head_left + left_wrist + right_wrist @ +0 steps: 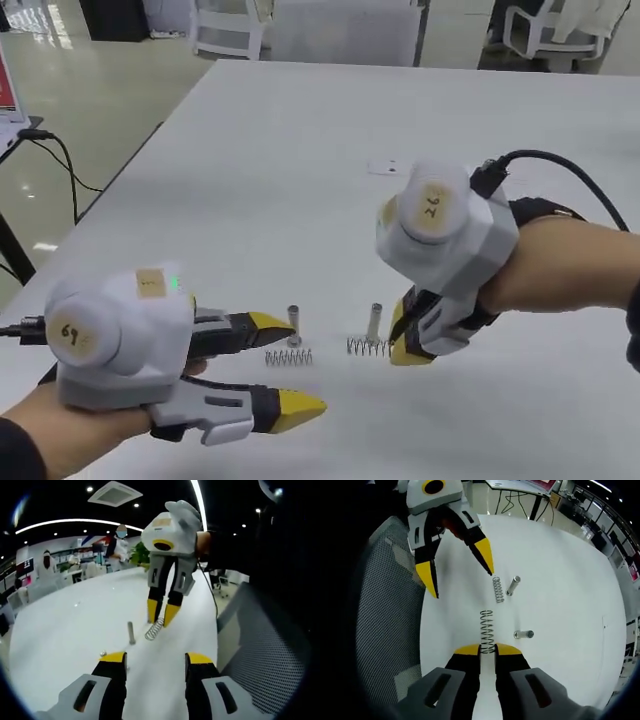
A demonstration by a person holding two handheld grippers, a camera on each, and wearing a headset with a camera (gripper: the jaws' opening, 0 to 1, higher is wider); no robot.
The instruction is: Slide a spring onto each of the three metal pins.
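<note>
1. Barely begun, by the look of it: two pins upright near the near edge of the table (400, 120), both bare, no spring on either.
2. Right tool (410, 348): closed almost completely, pinching one end of the held spring (365, 346). Coil jutting out low over the table, just beside the foot of the right-hand pin (375, 322). Touching the table or not, cannot tell.
3. Left tool (290, 365): spread wide, gripping nothing, one tip close to the left-hand pin (294, 325).
4. Loose spring (289, 356): flat on the table, just in front of the left-hand pin, on the side toward the near edge.
5. Left to do, as a judgement: tip the held spring upright, bring its free end over a pin top and slide it down. Then the same for the loose spring, and again for a third pin. All three fits outstanding.
6. Pins: short plain cylinders, smooth bright metal, flat tops.
7. Springs: thin steel wire in slender open coils, likely to flex or bend under a sideways push.
8. Table: matt white, smooth, flat.
9. Tools: pale grey bodies, black arms, yellow tips tapering to points.
</note>
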